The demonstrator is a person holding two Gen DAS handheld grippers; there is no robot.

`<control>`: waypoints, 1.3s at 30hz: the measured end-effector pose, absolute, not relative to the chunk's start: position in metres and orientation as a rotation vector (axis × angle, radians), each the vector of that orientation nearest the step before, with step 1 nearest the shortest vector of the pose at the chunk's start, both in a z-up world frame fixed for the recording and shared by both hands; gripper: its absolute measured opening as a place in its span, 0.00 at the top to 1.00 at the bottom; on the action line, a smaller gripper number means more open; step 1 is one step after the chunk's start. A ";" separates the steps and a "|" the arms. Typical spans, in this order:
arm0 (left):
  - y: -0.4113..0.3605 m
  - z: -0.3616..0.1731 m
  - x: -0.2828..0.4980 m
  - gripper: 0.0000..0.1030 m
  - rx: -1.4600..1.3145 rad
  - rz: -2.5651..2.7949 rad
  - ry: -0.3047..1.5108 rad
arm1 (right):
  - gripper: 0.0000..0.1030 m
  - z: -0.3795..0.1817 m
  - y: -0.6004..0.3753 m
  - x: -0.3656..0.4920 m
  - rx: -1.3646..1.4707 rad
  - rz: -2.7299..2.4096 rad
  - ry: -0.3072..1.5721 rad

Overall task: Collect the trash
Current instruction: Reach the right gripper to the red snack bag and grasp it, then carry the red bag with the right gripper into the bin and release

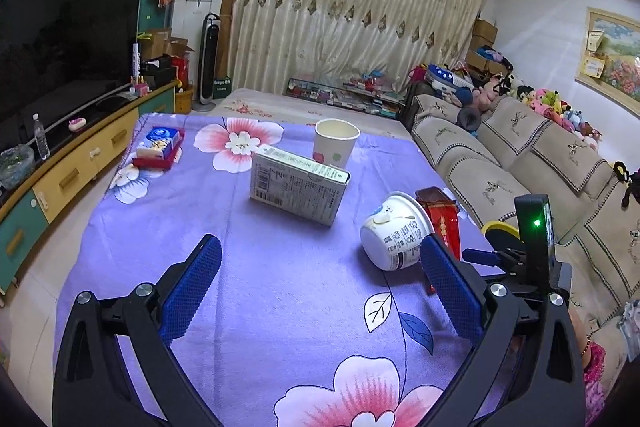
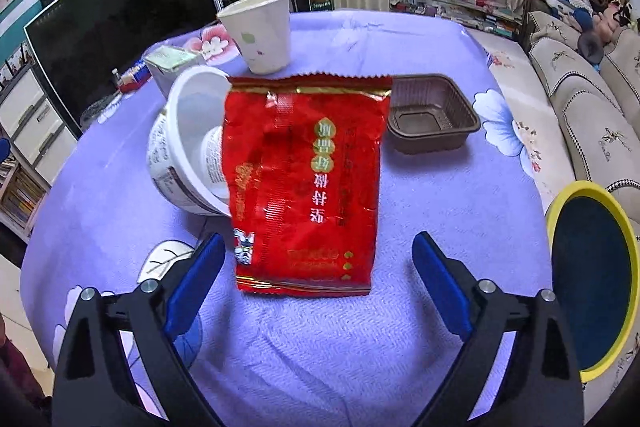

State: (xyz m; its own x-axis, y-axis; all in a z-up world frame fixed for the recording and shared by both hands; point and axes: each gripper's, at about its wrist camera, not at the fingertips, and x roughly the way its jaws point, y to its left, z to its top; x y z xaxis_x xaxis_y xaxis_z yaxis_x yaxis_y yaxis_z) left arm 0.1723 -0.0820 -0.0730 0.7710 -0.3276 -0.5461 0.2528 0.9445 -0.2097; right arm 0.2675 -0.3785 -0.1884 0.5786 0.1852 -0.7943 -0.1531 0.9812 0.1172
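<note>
- Reaching toward the red snack bag (image 2: 306,183) appears to be the step in hand; no trash looks collected yet.
- The right gripper (image 2: 320,259) stands wide open and holds nothing. The bag lies flat on the purple cloth (image 2: 440,195), its near end between the two blue pads, not touched.
- The left gripper (image 1: 320,259) is also wide open and empty, above bare cloth.
- Next, the right gripper probably must come lower and close on the bag's near edge.
- The yellow-rimmed bin (image 2: 592,279) is just right of the right gripper; its inside looks dark, contents cannot be told.
- The white bowl (image 2: 188,143), tipped on its side left of the bag, seems empty.
- The brown tray (image 2: 434,113) beyond the bag is empty.
- The paper cup (image 2: 260,31) stands upright further away; its inside is not visible there.
</note>
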 end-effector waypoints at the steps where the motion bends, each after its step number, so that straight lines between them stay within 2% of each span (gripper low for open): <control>1: -0.083 -0.075 0.174 0.05 -0.127 -0.318 0.620 | 0.21 -0.190 -0.379 0.269 0.041 0.197 0.941; 2: -0.083 -0.076 0.175 0.05 -0.128 -0.320 0.624 | 0.24 -0.192 -0.380 0.270 0.046 0.203 0.949; 4: -0.084 -0.079 0.176 0.05 -0.133 -0.321 0.628 | 0.37 -0.193 -0.382 0.269 0.050 0.210 0.957; 10: -0.084 -0.081 0.174 0.05 -0.138 -0.320 0.630 | 0.41 -0.188 -0.384 0.259 0.068 0.220 0.941; 25: -0.094 -0.081 0.169 0.05 -0.123 -0.344 0.626 | 0.42 -0.149 -0.418 0.212 0.144 0.210 0.829; 32: -0.110 -0.083 0.172 0.05 -0.104 -0.362 0.640 | 0.42 -0.143 -0.489 0.197 0.221 0.055 0.793; 39: -0.138 -0.089 0.182 0.05 -0.072 -0.392 0.665 | 0.41 -0.167 -0.579 0.195 0.289 -0.160 0.828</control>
State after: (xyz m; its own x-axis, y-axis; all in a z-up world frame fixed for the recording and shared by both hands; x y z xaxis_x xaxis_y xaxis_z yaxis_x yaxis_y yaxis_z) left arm 0.1822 -0.1380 -0.0888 0.7169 -0.3765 -0.5867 0.3313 0.9245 -0.1885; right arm 0.1952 -0.5790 -0.1670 0.6673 -0.0279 -0.7442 0.2519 0.9488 0.1904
